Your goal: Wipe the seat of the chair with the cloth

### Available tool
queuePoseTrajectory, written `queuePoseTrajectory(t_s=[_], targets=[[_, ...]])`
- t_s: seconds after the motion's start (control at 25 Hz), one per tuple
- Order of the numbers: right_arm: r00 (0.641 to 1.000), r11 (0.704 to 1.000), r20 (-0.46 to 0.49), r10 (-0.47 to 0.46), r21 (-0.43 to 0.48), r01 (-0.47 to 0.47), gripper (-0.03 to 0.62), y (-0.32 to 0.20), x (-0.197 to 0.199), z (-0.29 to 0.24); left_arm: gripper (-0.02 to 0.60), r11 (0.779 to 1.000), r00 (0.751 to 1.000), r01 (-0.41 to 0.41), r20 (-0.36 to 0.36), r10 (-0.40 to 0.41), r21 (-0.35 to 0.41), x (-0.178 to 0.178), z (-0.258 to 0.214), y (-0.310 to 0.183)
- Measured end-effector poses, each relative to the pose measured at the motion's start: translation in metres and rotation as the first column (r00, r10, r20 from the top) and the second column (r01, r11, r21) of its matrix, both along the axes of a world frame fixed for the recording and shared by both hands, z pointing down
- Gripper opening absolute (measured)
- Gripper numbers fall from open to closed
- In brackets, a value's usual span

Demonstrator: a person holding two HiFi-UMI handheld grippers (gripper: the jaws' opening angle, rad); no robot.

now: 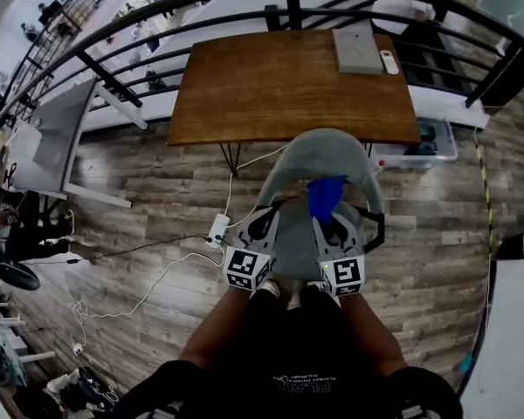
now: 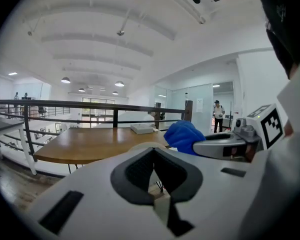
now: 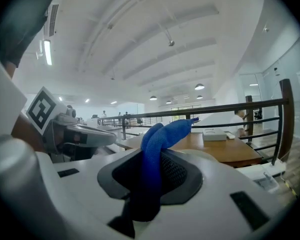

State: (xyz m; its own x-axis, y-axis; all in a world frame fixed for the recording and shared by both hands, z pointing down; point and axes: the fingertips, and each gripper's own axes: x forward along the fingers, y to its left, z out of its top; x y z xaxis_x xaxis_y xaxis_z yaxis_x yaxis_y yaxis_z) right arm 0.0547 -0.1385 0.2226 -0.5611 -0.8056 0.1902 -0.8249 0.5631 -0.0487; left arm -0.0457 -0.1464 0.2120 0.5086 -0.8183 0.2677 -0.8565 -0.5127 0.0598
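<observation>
Now right gripper [image 1: 330, 227] clamps cloth [image 1: 325, 195] above chair seat [image 1: 294, 250]; left gripper [image 1: 262, 225] closed, empty. Next, probably: lower cloth, start wiping.

The left gripper [image 2: 154, 168] fills the foreground, its white jaws closed together around the dark ribbed pads with nothing held between them. Just over their tips shows the pale curved top of a chair back [image 2: 140, 146]. To the right, the right gripper [image 2: 199, 145] reaches in level, its grey jaw ending in a bunched blue cloth [image 2: 184, 135], its marker cube [image 2: 270, 126] behind. Beyond stands a wooden table [image 2: 82, 144] with a flat white box [image 2: 142, 128] on its far edge, then a dark metal railing [image 2: 65, 104]. Far off, a person [image 2: 218, 115] stands in a doorway.
</observation>
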Motion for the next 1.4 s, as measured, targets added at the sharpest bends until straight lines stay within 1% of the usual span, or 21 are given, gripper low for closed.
queuePoseTrajectory(t_s=[0.16, 0.28, 0.4, 0.6, 0.76, 0.92, 1.0, 1.2, 1.24, 1.4], targets=[[1.000, 0.998, -0.011, -0.007, -0.057, 0.006, 0.097, -0.012, 0.006, 0.028, 0.008, 0.999, 1.000, 0.026, 0.012, -0.026, -0.044, 0.004, 0.031, -0.011], [1.000, 0.995, -0.003, -0.020, -0.096, 0.020, 0.097, -0.023, 0.004, 0.048, 0.008, 0.997, 1.000, 0.023, 0.015, -0.022, -0.069, 0.009, 0.051, -0.024], [0.999, 0.992, -0.004, -0.035, -0.124, 0.034, 0.097, -0.027, -0.004, 0.068, 0.008, 0.994, 1.000, 0.011, 0.007, -0.010, -0.110, 0.018, 0.079, -0.025], [1.000, 0.988, -0.014, -0.024, -0.150, 0.022, 0.097, -0.043, -0.022, 0.125, 0.008, 0.989, 1.000, 0.003, -0.005, -0.004, -0.148, 0.022, 0.133, -0.032], [0.999, 0.982, -0.048, -0.017, -0.187, 0.008, 0.097, -0.058, -0.034, 0.173, 0.008, 0.985, 0.999, 0.042, 0.024, -0.038, -0.168, 0.017, 0.177, -0.039], [0.997, 0.973, -0.076, -0.024, -0.229, 0.006, 0.097, -0.060, -0.042, 0.220, 0.008, 0.974, 0.998, 0.068, 0.004, -0.068, -0.215, 0.010, 0.223, -0.034], [0.996, 0.970, -0.087, -0.035, -0.244, 0.013, 0.097, -0.062, -0.047, 0.245, 0.008, 0.971, 0.997, 0.078, -0.001, -0.080, -0.227, 0.006, 0.246, -0.035], [0.993, 0.958, -0.101, -0.065, -0.286, 0.033, 0.097, -0.058, -0.062, 0.301, 0.008, 0.961, 0.994, 0.108, 0.030, -0.104, -0.256, 0.002, 0.303, -0.027], [0.993, 0.956, -0.100, -0.068, -0.291, 0.036, 0.097, -0.057, -0.065, 0.311, 0.008, 0.958, 0.994, 0.114, 0.029, -0.110, -0.264, 0.001, 0.312, -0.026], [0.994, 0.946, -0.092, -0.062, -0.323, 0.029, 0.097, -0.055, -0.074, 0.348, 0.008, 0.944, 0.990, 0.132, -0.015, -0.143, -0.302, -0.004, 0.341, -0.019]])
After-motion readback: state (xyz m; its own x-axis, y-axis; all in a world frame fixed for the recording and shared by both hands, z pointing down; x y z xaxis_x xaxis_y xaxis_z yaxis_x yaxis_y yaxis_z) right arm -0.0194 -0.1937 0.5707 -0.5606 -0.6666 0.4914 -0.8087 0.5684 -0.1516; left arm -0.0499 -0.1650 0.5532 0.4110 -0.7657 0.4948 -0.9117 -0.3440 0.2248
